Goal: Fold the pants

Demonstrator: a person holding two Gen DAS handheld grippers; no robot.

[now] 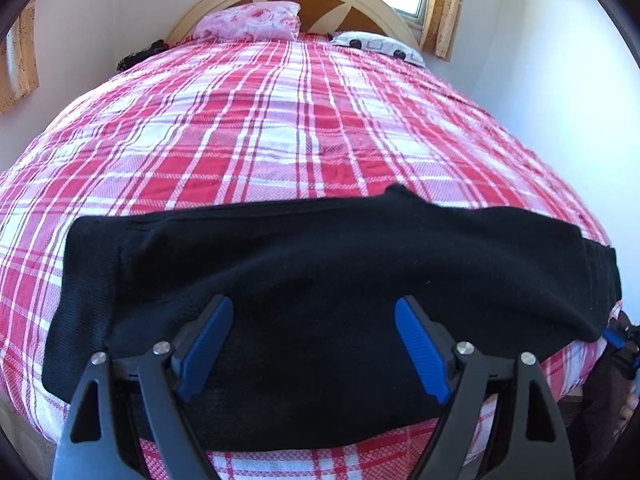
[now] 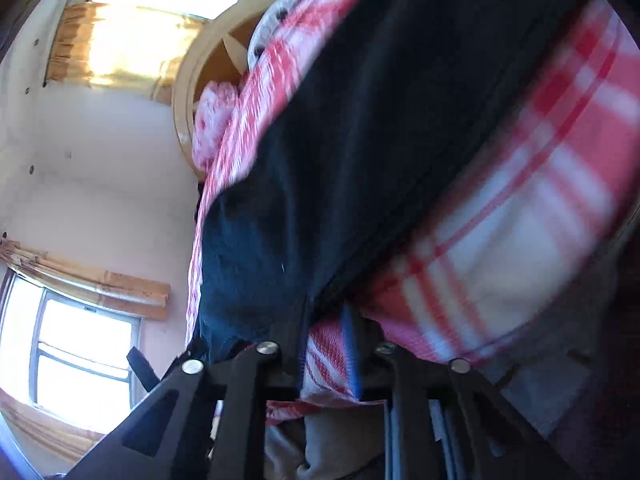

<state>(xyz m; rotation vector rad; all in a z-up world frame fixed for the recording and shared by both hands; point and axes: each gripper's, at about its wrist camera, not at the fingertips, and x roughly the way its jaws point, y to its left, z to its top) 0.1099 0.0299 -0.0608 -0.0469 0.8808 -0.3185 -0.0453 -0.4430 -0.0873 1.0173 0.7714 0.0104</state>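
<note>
Black pants [image 1: 320, 272] lie across plaid bedspread [image 1: 280, 120]; left gripper [image 1: 314, 320] over pants, jaws spread wide; right gripper [image 2: 324, 340] jaws narrow, pinching pants edge with bedspread fold

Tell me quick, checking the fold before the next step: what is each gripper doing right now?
Left gripper: open over the black pants, holding nothing.
Right gripper: nearly closed at the pants' edge; grip cannot be told.

One pair of black pants [image 1: 320, 264] lies on one bed [image 1: 280, 120] with a red plaid cover. Two pillows sit at the headboard: one pink floral [image 1: 252, 20], one white patterned [image 1: 376, 44]. Two tools: left [image 1: 314, 344], right [image 2: 328, 344].
</note>
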